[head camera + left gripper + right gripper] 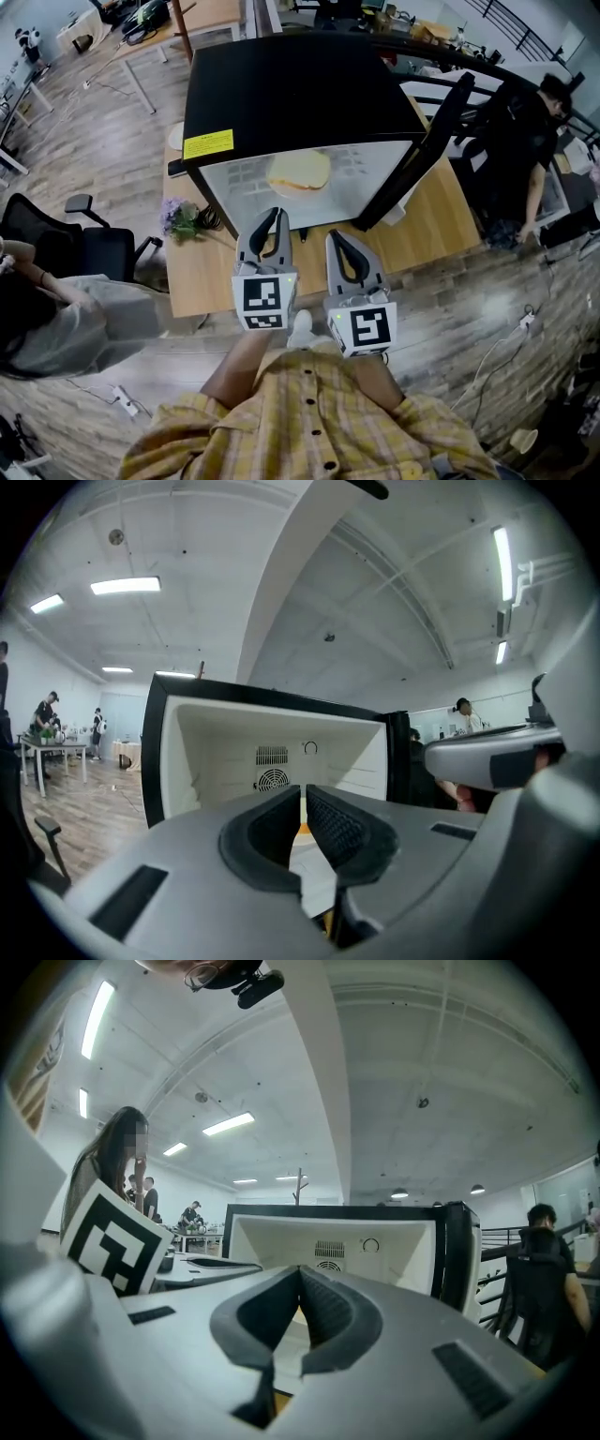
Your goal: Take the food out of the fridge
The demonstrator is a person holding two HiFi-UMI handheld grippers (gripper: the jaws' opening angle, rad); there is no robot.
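Observation:
A black mini fridge [300, 94] stands on a wooden table [431, 230] with its door [424, 155] swung open to the right. On its white floor lies the food [299, 174], a pale round bun or sandwich. Side by side before the opening, both a little short of it, are my left gripper [278, 217] and right gripper [335, 238]; each is shut and holds nothing. In the left gripper view the jaws [303, 794] meet in front of the white fridge interior [234, 747]. The right gripper view shows the same, jaws [300, 1274] closed before the fridge [394, 1241].
A small bunch of purple flowers [178, 217] lies at the table's left edge. A person in grey [66, 314] sits by a black chair [70, 246] on the left. Another person in black [525, 141] stands at the right beyond the open door. Cables trail on the wooden floor.

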